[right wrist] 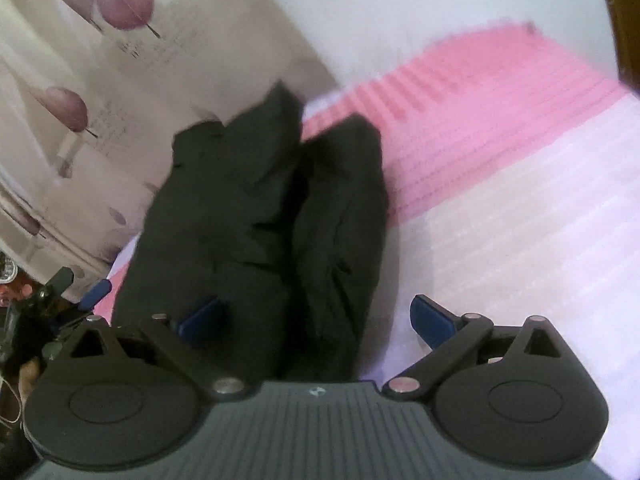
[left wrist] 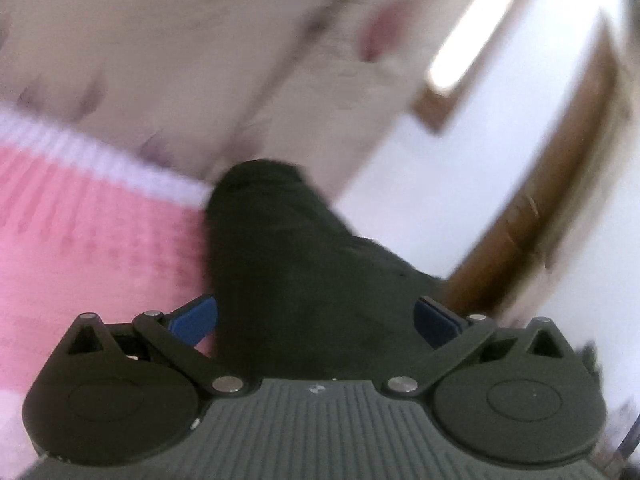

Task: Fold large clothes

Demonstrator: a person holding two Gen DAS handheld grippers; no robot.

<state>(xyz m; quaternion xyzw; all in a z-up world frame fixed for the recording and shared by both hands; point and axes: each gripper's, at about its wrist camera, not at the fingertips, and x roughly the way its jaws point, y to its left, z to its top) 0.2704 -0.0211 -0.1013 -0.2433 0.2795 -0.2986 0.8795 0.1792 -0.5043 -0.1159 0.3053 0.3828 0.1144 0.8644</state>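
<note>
We see no containers in either view, only bedding and cloth. The black garment (right wrist: 256,216) lies bunched in two long lobes on the pink-and-white striped bedspread (right wrist: 500,152), running away from our right gripper (right wrist: 316,316) toward a curtain (right wrist: 80,80) printed with mauve round shapes. Our right gripper's blue fingers (right wrist: 432,316) stand wide apart; the near end of the garment lies between them, closer to the left finger, and neither pad presses on it (the left pad is partly hidden by cloth). In the left wrist view, much blurred, our left gripper (left wrist: 316,316) also has its blue fingers (left wrist: 196,316) spread, with a mound of the black garment (left wrist: 288,264) filling the gap between them; we cannot tell whether the cloth touches the pads. Beyond are pink bedspread (left wrist: 80,240), curtain (left wrist: 180,60), and a brown wooden frame (left wrist: 552,184).
</note>
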